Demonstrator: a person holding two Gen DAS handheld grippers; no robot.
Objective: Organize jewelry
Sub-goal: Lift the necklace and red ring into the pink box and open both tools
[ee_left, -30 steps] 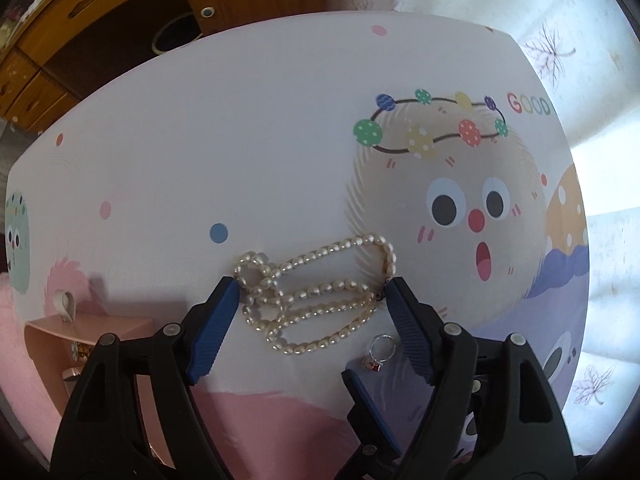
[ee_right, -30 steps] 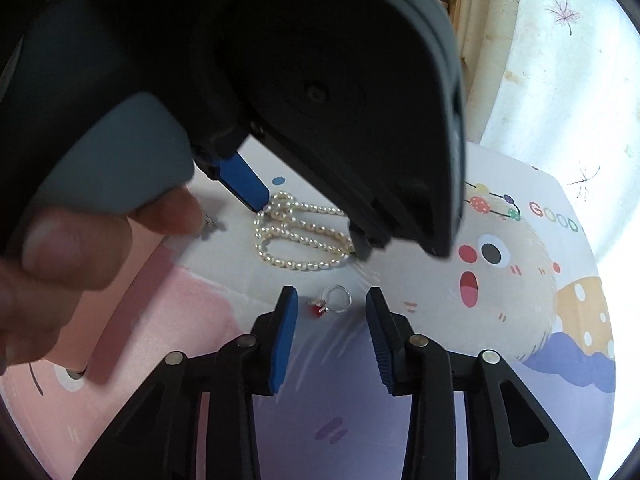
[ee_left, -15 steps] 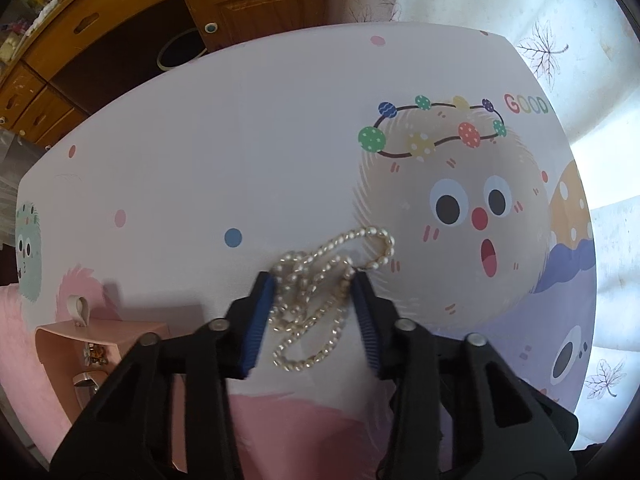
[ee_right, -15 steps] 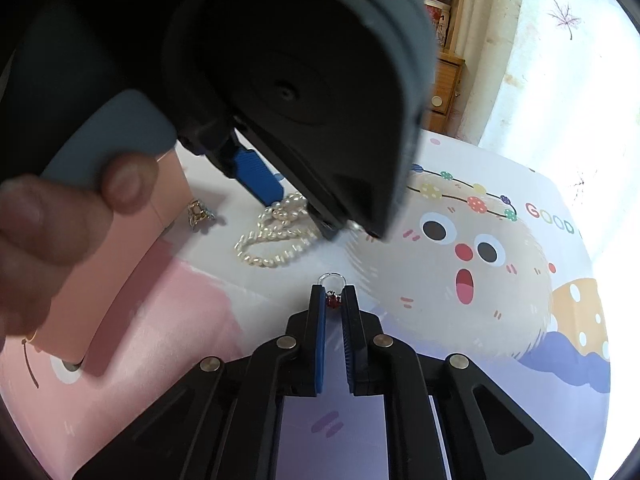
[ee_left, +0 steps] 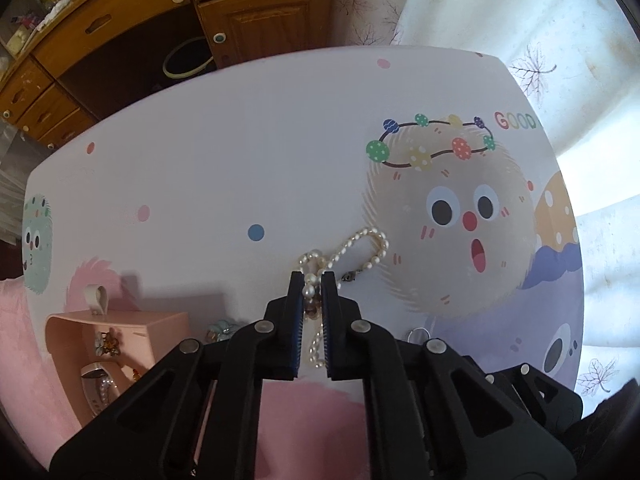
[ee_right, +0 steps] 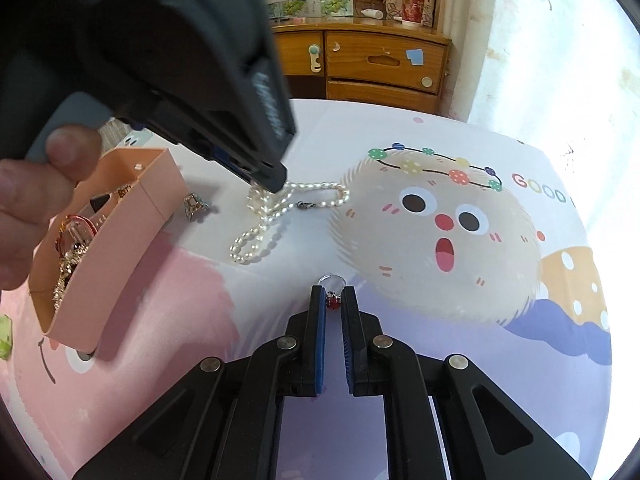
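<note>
Left gripper (ee_left: 311, 280) pinches pearl necklace (ee_left: 362, 246) (right gripper (ee_right: 333, 294) clamps ring (ee_right: 332, 285))

A home bedroom or living room, wooden drawer cabinets (ee_left: 120, 32) along the wall, leaf-print curtain (ee_left: 520, 40), cartoon-print tablecloth (ee_left: 240, 160), cluttered dresser shelf (ee_right: 360, 4)

A table covered in a pale cartoon-printed cloth (ee_left: 224, 168) spreads ahead of both tongs. A round, fuzzy cartoon face (ee_right: 436, 236) with an open mouth lies ahead and to the right of each pair, with the word "GOOD" (ee_right: 538, 190) printed just beyond it. Past the table's far edge stands a wooden cabinet (ee_right: 384, 68) with drawers. White leaf-patterned curtains (ee_left: 532, 52) hang at the far right.
</note>
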